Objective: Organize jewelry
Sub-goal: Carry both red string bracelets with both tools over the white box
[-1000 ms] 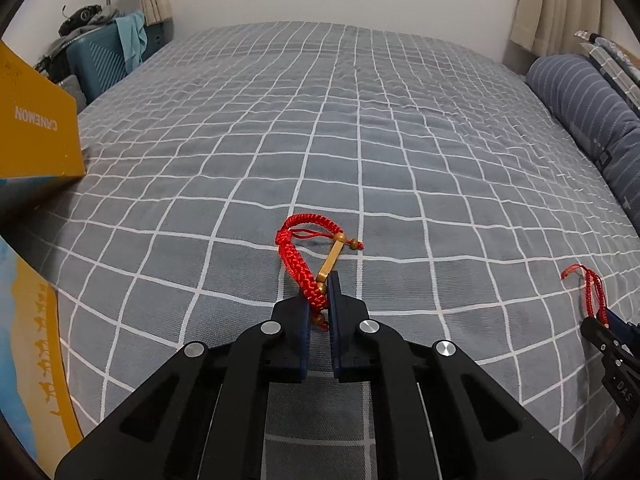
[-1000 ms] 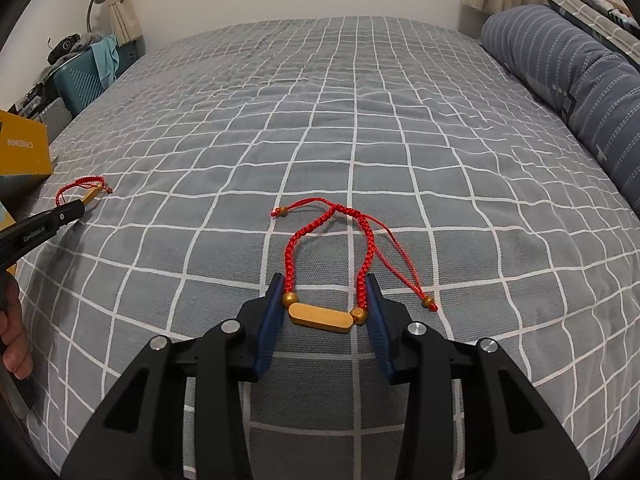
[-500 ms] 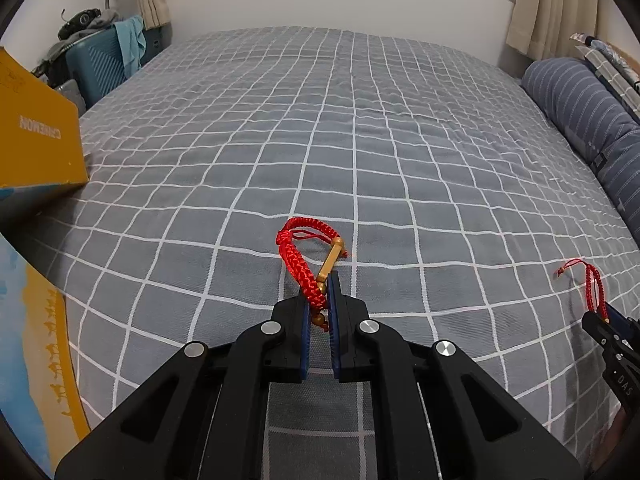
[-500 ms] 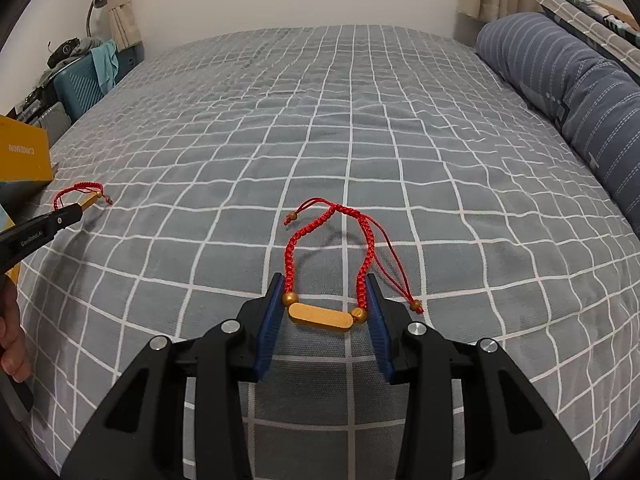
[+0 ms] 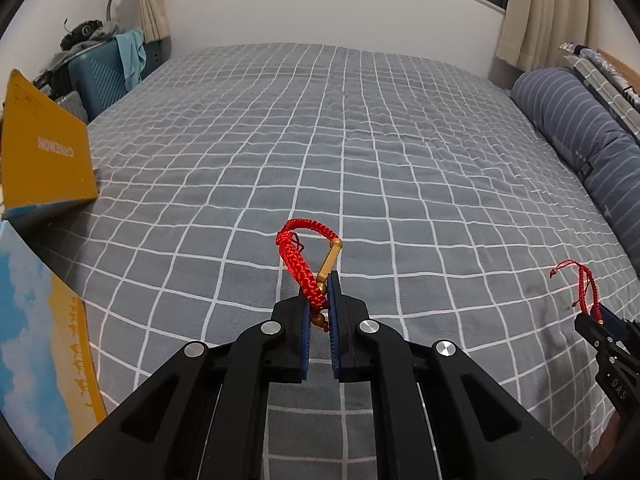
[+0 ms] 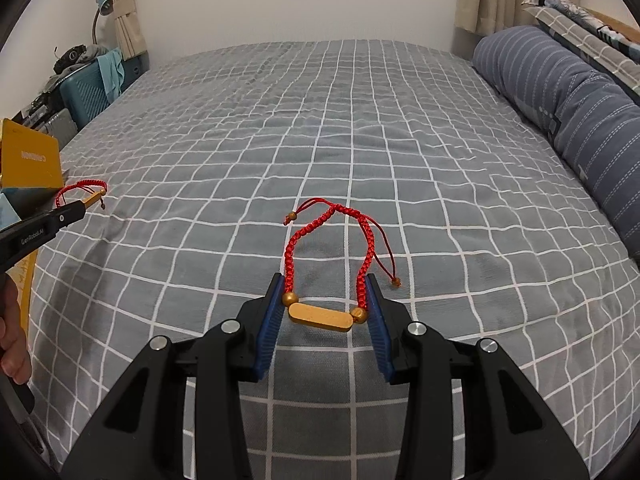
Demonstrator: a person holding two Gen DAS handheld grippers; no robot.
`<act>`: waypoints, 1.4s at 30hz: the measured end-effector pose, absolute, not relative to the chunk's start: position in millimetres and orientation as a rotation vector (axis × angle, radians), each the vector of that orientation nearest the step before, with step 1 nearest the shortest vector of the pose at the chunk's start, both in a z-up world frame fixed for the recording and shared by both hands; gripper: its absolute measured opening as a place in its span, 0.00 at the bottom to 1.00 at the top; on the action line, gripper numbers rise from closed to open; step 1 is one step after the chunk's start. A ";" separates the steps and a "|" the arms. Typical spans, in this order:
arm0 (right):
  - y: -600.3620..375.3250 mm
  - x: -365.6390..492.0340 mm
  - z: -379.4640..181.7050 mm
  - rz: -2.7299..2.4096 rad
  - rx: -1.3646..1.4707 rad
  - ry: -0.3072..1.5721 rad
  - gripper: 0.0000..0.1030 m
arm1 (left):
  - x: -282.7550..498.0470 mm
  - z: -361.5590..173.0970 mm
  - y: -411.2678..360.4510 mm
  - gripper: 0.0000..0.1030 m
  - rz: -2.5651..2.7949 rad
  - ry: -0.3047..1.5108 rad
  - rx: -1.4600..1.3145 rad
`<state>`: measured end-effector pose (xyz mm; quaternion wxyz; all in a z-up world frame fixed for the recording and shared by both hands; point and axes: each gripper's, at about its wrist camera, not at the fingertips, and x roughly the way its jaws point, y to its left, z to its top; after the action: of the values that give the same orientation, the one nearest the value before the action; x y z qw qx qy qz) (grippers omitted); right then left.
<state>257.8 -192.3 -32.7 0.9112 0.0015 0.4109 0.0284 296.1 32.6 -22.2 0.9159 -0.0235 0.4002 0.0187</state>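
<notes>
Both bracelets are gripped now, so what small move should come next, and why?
Probably carry the left gripper toward the yellow box. It is shut on a red bracelet, which looks clear of the bedspread, and the box sits just to its left. The right gripper, shut on the other bracelet, could follow.

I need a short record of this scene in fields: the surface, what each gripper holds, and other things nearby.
surface: bed with grey checked cover
left gripper: shut on a red braided bracelet, by its cord
right gripper: shut on a second red bracelet, jaws at both ends of its gold bar
nearby: yellow box, striped pillow, teal suitcase
</notes>
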 end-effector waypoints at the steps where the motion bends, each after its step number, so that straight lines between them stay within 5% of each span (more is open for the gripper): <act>1: -192.0 256.7 -30.7 0.059 0.003 0.844 0.37 | 293.6 -19.4 31.9 0.07 0.038 0.819 -0.046; 42: -139.7 159.5 17.1 0.096 -0.050 0.774 0.37 | 144.0 62.7 59.6 0.07 0.064 0.773 -0.063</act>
<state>159.5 -139.7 17.1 0.9247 -0.0242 0.3771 0.0469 144.0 59.6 62.7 0.9252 -0.0306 0.3769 0.0310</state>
